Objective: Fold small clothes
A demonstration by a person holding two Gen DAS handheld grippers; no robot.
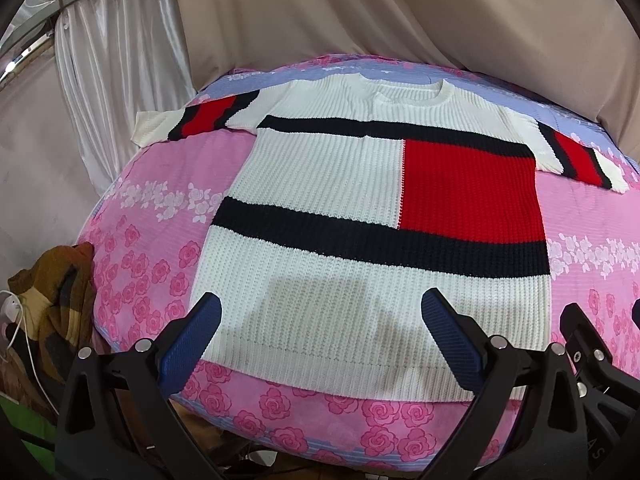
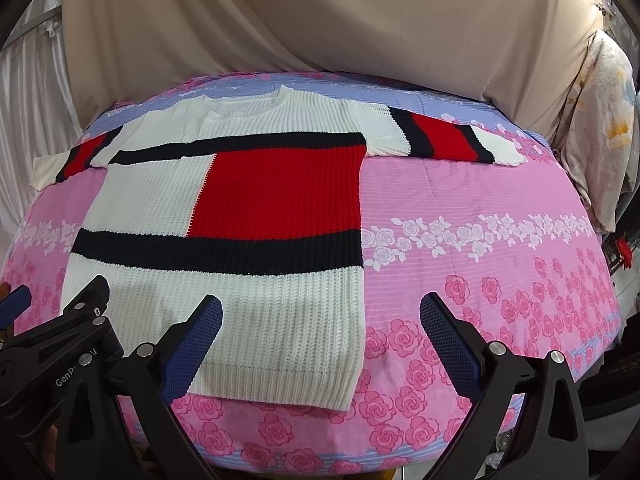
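A white knit sweater [image 1: 360, 176] with black bands and a red block lies flat, face up, sleeves spread, on a pink rose-print cloth [image 1: 168, 200]. It also shows in the right wrist view [image 2: 224, 208]. My left gripper [image 1: 322, 316] is open and empty, held just above the sweater's hem. My right gripper [image 2: 320, 316] is open and empty, over the sweater's lower right corner. Part of the right gripper shows at the right edge of the left wrist view [image 1: 588, 344], and part of the left gripper at the left edge of the right wrist view [image 2: 60, 328].
Beige and white curtains [image 1: 320, 12] hang behind the table. A brown garment [image 1: 52, 300] and a white cable [image 1: 16, 320] lie off the table's left side. Floral fabric [image 2: 600, 120] hangs at the far right. The pink cloth [image 2: 480, 208] covers the table right of the sweater.
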